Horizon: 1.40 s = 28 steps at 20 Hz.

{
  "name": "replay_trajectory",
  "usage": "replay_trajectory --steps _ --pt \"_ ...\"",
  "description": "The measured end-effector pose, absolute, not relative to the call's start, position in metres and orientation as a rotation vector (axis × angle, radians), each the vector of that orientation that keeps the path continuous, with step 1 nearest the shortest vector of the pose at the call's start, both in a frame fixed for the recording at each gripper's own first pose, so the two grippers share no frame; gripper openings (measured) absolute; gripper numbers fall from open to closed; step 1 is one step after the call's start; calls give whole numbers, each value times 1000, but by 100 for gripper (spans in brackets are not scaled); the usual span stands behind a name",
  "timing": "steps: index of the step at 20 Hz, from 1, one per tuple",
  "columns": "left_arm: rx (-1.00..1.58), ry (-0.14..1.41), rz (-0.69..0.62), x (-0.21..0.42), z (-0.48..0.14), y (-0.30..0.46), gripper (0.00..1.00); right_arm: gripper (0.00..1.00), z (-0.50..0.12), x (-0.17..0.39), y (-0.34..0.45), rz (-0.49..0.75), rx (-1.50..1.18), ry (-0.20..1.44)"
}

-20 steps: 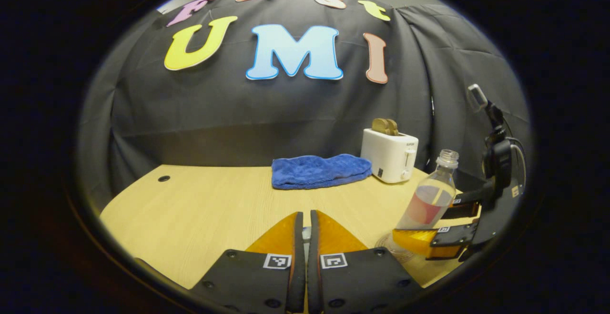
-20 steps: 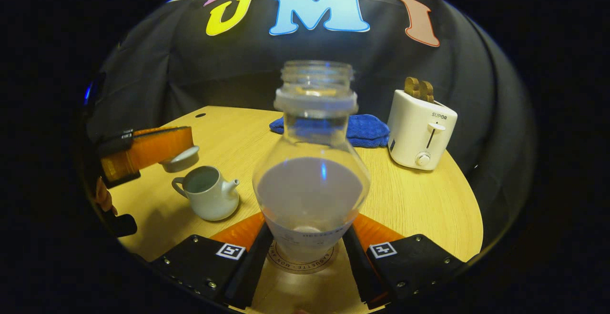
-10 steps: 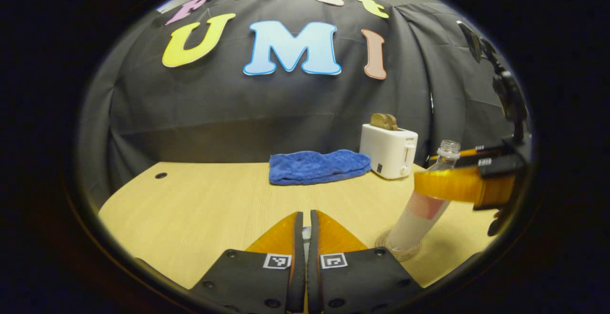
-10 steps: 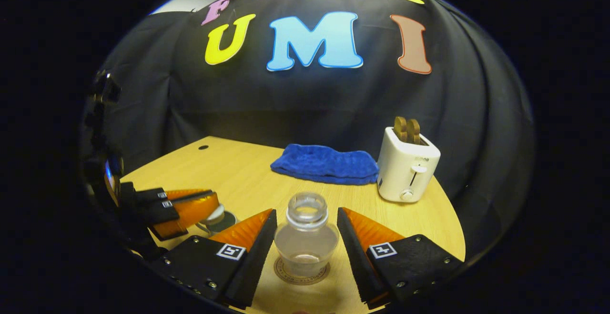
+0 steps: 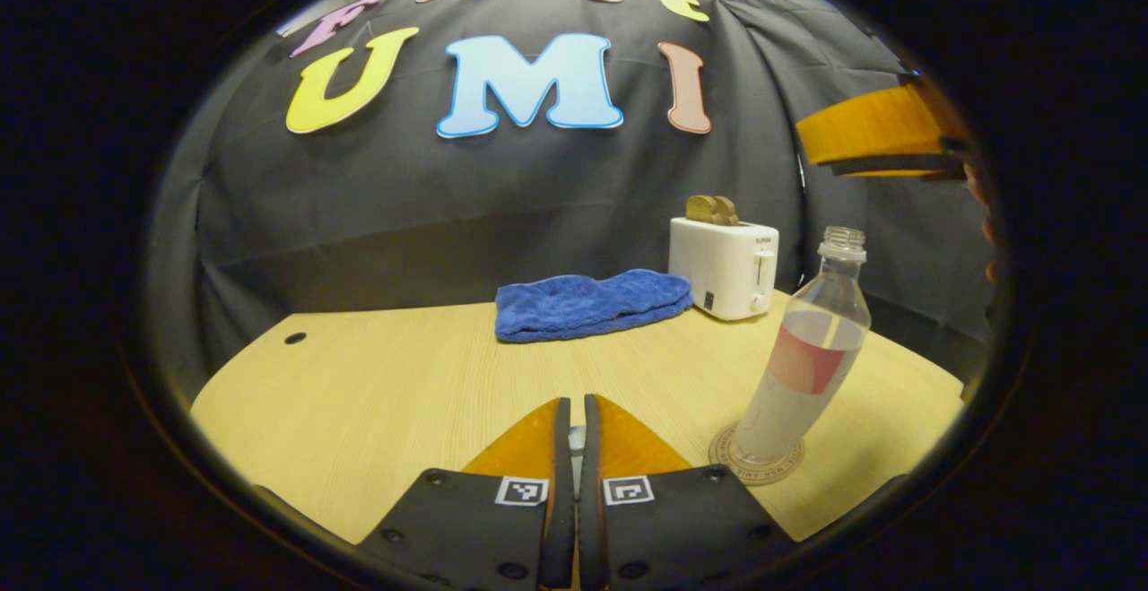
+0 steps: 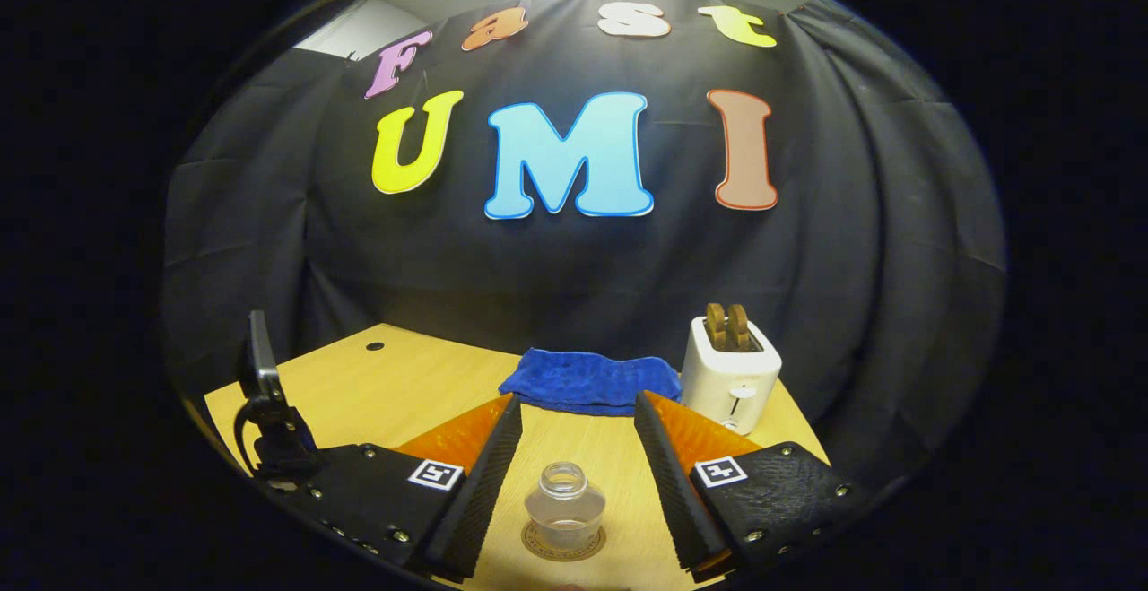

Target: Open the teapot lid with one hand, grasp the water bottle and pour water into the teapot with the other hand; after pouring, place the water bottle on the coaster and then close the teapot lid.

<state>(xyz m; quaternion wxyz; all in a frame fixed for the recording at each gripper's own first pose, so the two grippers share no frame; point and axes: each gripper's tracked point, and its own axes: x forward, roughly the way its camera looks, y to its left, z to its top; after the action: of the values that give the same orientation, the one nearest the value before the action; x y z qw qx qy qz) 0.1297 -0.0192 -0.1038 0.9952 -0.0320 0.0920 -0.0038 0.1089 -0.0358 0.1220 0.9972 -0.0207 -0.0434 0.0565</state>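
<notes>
- The tabletop carries everything; the teapot itself is not something I can place from this moment's frames.
- The right claw has let go of the water bottle and risen well above it: a second ago its fingers pressed the bottle's sides low over the coaster, half a second ago they stood spread beside the neck, and now the right gripper view looks down on the bottle from high up, fingers spread wide and holding nothing. In the left gripper view one of its fingers hangs far above and to the right of the bottle.
- The left claw has hardly moved through all this; its fingers are pressed almost together, with something pale glimpsed in the slit between them. I judge this to be the lid's knob, though too little shows to be sure.
- The water bottle stands free and upright on the tabletop's right side, near the white toaster and the blue towel. It is clear plastic, uncapped, with a reddish label band and water up to about the shoulder.
- The coaster, a thin round disc with a printed rim, lies directly under the bottle's base.
- So pouring and placing look done; closing the teapot lid is what remains.
</notes>
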Motion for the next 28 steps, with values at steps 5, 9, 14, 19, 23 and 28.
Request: replay_trajectory --steps 5,9,14,19,23,28 --pt "-29 181 6 132 -109 -21 10 79 118 99 -47 73 -56 -77" --pt "-6 177 21 131 -111 -22 10 79 114 96 -44 81 -37 -69" --pt "-12 167 37 131 -107 -22 22 79 115 94 -48 61 -18 -77" --pt "-7 88 74 114 -54 -17 49 79 123 86 -64 26 -32 -95" --pt "-45 -7 118 93 5 -14 65 79 129 80 -73 25 -54 -129" --pt "-55 -55 138 73 36 -13 93 79 117 71 -60 33 -108 -158"
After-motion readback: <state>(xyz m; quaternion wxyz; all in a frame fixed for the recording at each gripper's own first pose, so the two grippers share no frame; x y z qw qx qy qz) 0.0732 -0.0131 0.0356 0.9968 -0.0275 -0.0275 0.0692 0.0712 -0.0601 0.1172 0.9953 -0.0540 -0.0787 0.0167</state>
